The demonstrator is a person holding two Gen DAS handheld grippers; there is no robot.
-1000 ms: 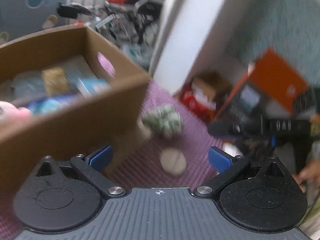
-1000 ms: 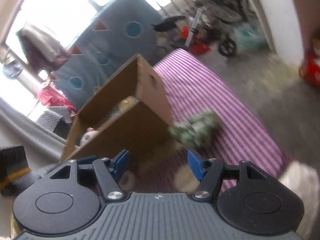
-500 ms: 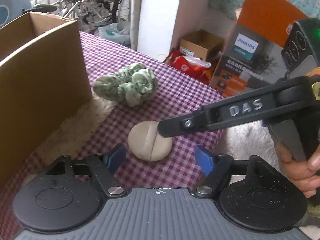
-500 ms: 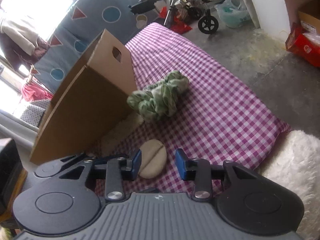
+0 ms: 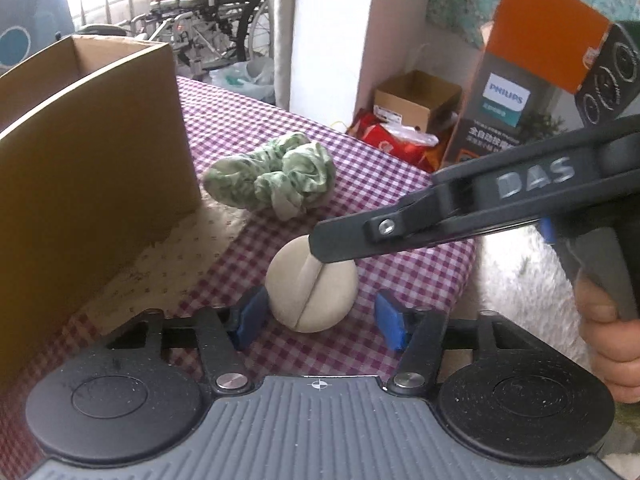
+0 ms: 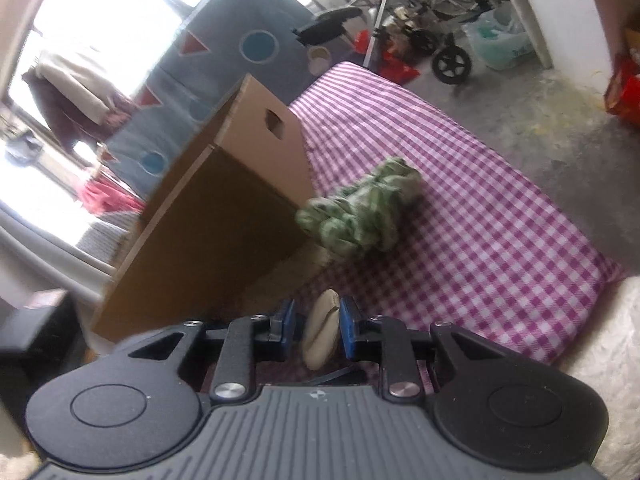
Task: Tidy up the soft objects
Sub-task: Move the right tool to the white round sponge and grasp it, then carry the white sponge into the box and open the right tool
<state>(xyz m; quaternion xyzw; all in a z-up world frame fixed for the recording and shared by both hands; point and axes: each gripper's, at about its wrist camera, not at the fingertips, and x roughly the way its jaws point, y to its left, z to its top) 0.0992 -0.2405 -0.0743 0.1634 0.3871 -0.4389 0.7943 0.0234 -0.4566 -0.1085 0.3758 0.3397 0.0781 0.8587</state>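
A round beige powder puff (image 5: pixel 312 296) lies on the purple checked cloth (image 5: pixel 408 248). My right gripper (image 6: pixel 318 328) is shut on the puff (image 6: pixel 320 332), its blue pads pressing both sides. In the left wrist view its black arm (image 5: pixel 460 216) reaches over the puff. My left gripper (image 5: pixel 320 320) is open, its blue pads on either side of the puff, not touching it. A green patterned scrunchie (image 5: pixel 276 180) lies beyond, next to the cardboard box (image 5: pixel 88 176); it also shows in the right wrist view (image 6: pixel 360 212).
The cardboard box (image 6: pixel 224 208) stands left of the puff on a pale lace mat (image 5: pixel 180 252). A white fluffy rug (image 5: pixel 520 280) lies past the cloth's right edge. An orange Philips carton (image 5: pixel 532 80), small boxes and a wheelchair (image 5: pixel 208 24) stand beyond.
My right gripper has closed on the puff, which now stands on edge between its pads. My left gripper has moved closer, so the puff sits between its open pads.
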